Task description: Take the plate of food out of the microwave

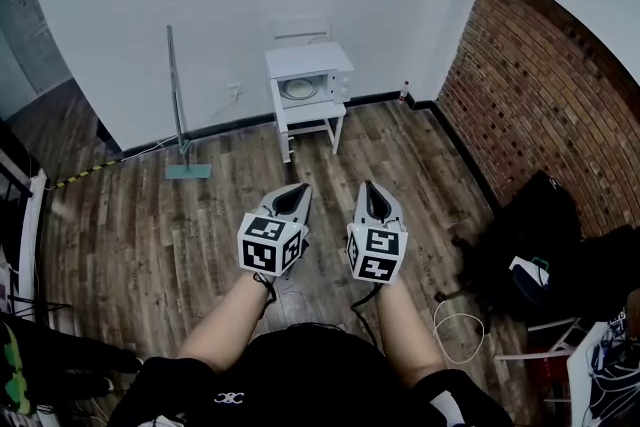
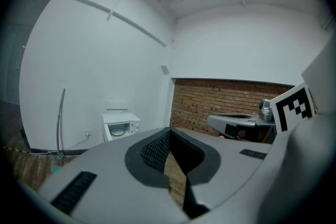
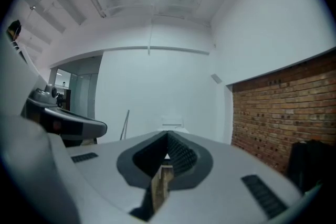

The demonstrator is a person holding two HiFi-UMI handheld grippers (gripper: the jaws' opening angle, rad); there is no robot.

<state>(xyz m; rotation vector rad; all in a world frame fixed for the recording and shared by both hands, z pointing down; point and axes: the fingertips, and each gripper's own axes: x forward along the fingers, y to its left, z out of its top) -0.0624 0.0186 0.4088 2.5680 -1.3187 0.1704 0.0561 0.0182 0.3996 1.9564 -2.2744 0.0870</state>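
A white microwave (image 1: 308,83) stands on a small white table (image 1: 312,123) against the far wall. Through its front I see a pale plate (image 1: 298,89); what lies on it is too small to make out. The left gripper view shows the same microwave (image 2: 119,126) far off, with the plate (image 2: 117,132) inside. Both grippers are held side by side close to the person's body, several steps from the microwave. My left gripper (image 1: 292,197) is shut with nothing in it, and so is my right gripper (image 1: 372,196). Each points toward the microwave.
Wooden floor stretches between me and the table. A thin pole on a teal base (image 1: 187,170) stands left of the table. A brick wall (image 1: 540,95) runs along the right, with black bags (image 1: 540,245) and a white cable (image 1: 458,330) on the floor near it.
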